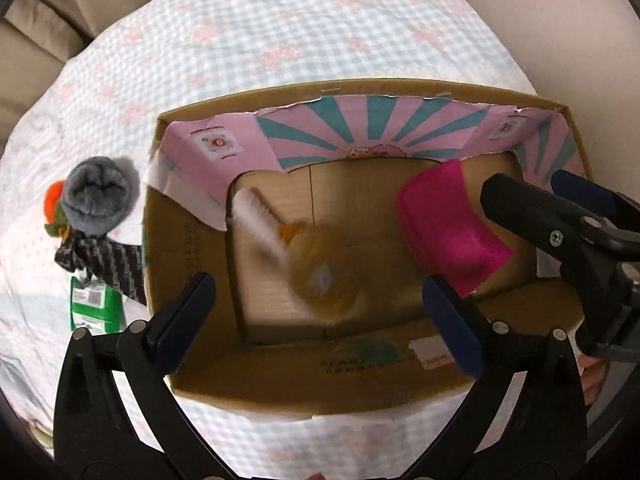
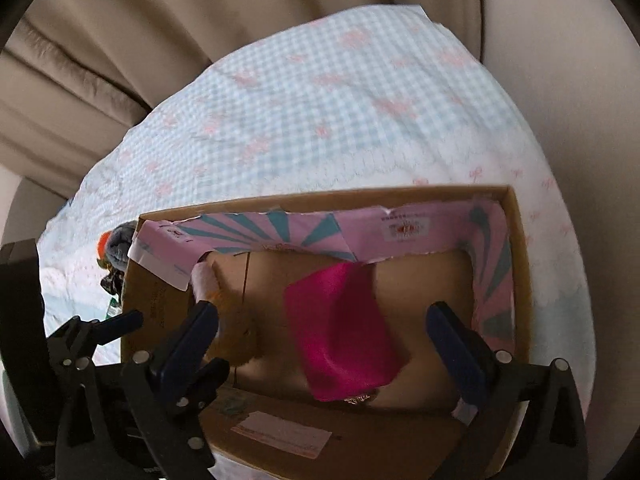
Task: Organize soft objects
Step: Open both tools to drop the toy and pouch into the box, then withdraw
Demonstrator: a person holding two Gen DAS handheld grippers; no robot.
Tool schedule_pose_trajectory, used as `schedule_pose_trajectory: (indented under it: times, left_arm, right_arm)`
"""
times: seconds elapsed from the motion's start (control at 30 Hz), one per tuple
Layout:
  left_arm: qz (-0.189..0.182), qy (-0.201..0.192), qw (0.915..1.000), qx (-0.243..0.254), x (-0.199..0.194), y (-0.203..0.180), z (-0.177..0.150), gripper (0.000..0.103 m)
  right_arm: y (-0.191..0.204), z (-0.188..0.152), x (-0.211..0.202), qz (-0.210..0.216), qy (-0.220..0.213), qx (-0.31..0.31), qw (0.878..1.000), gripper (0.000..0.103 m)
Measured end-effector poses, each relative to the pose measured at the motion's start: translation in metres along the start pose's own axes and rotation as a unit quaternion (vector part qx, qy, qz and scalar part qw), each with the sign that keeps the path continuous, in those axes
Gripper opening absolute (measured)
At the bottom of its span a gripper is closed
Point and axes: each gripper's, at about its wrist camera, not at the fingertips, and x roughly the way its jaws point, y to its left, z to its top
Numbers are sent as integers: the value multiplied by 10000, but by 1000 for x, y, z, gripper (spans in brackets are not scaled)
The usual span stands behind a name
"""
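My left gripper (image 1: 320, 296) hangs over an open brown cardboard box (image 1: 280, 384) lined with pink-and-teal printed paper; its jaws are spread wide and hold nothing. Between them, on the box floor, lies a blurred yellow-orange plush toy with a white fluffy part (image 1: 304, 264), reaching from centre toward 10 o'clock. My right gripper (image 2: 322, 334) also stands wide open and empty. In its view a bright pink folded soft cloth (image 2: 344, 332) lies directly between the jaws, touching neither pad. In the left view that cloth (image 1: 448, 232) sits at 2 o'clock, with the right gripper's black fingers (image 1: 560, 224) just beside it at 3 o'clock. Outside the box, at 9 o'clock, a grey fuzzy plush toy (image 1: 96, 200) with an orange bit rests on the bed's blue-and-white checked quilt (image 1: 280, 40), a green packet (image 1: 94, 306) below it at 8 o'clock.
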Motion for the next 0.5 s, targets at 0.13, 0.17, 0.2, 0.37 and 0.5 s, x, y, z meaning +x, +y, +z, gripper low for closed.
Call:
schedule_pose_trajectory:
  times: [0.13,0.17,0.2,0.37,0.5]
  left_arm:
    - [-6,-106,9999,-8,-12,2,-4,103]
    - [-15,-147,9999,-8,-16,2,-5,103]
    - [-15,-195,9998,-11,-21,2,-6,103]
    - [-44,-414,9991,-14,-46,3,-9,103]
    - [-107,-605,9980,-136,-76,6,-13,103]
  right_arm:
    - [1,-1,-8,14,-82,-4,10000,103]
    - [1,-1,-12,7,-108,-7,9999,103]
    - [2,-1,-14,-8,-123,-8,9999,103]
    - [12,-2,-36,-101,-262,-105,9996,103]
    - [24,-5,-64,-177,-441,-247,9986,103]
